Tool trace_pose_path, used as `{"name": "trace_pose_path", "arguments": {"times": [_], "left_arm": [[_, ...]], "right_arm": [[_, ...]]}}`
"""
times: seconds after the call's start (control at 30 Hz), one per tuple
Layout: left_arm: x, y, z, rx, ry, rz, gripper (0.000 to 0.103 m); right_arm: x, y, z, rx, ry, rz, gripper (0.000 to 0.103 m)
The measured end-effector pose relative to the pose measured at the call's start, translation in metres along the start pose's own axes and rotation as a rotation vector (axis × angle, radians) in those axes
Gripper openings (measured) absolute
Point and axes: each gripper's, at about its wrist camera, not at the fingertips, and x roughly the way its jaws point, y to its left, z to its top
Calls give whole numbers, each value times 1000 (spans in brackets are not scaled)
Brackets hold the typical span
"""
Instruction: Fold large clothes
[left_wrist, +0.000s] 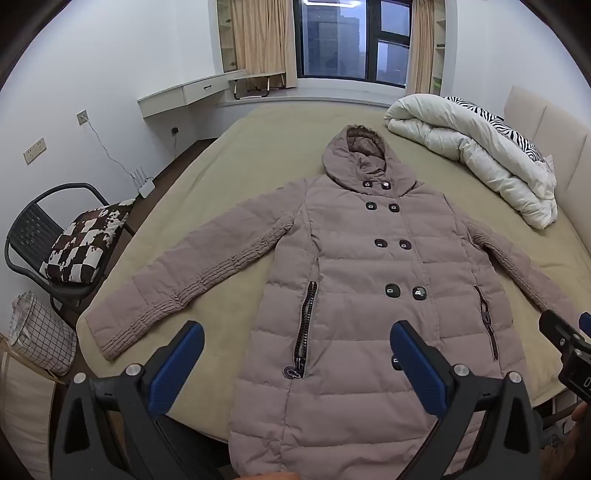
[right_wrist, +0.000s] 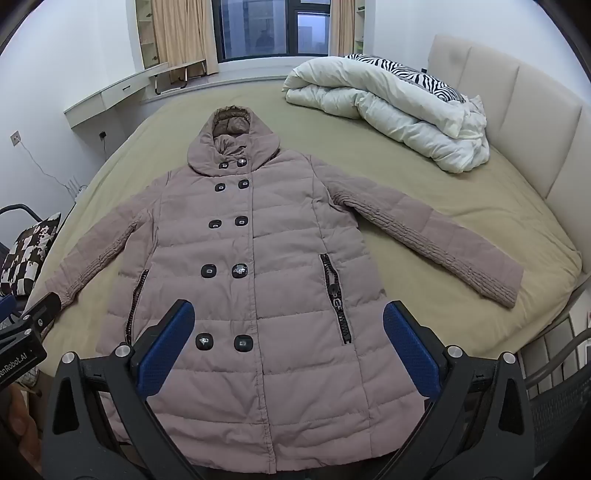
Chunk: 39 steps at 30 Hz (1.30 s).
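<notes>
Bed, coat hem cut off

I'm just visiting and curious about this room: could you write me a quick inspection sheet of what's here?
Surface: bed, tan cover.
Job's things: hooded coat lying flat, buttoned, sleeves spread.
Clutter: bunched white duvet, striped pillow near the headboard.
Tongs: left tongs open, over the hem; right tongs open, holding nothing.
Cables: wire running down from a wall socket.
Surroundings: chair with patterned cushion, basket, dark window, curtains.
</notes>
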Motion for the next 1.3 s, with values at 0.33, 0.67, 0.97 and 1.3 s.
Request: {"name": "trace_pose_path", "arguments": {"times": [0.33,0.67,0.97,1.3], "left_arm": [[0,0,0,9,-5,12,103],[0,0,0,10,-7,15,103],[0,0,0,11,-6,14,103],[0,0,0,11,-6,14,103]], "right_arm": [[0,0,0,2,1,0,103],[1,0,0,0,2,0,103],[1,0,0,1,3,1,103],[1,0,-1,1,3,1,103]]}}
